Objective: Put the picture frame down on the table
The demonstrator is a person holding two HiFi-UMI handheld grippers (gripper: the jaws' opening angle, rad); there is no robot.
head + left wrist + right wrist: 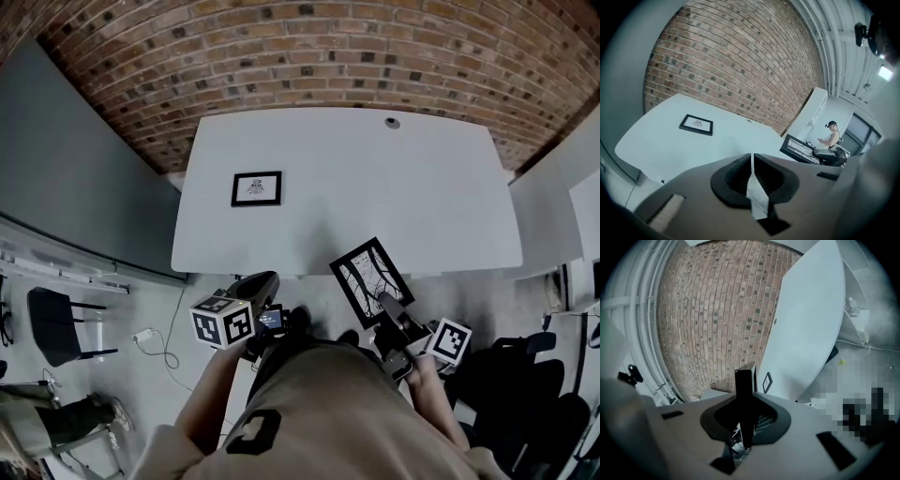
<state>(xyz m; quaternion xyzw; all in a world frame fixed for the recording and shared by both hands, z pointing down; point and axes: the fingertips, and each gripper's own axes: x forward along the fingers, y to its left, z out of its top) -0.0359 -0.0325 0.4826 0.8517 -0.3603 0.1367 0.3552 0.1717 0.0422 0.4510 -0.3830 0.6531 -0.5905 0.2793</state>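
Gripping picture frame (368,277) by thin edge, right gripper (388,307) holds it airborne at near edge of table (394,197). Left gripper (265,284) closed, empty. Risk: narrow edge grip could let picture frame pivot, slip, or clip table rim.

Smooth matt table (422,187), rough brick wall (281,56)

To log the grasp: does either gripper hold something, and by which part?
The right gripper holds the picture frame by its near edge; the left gripper is shut, empty.
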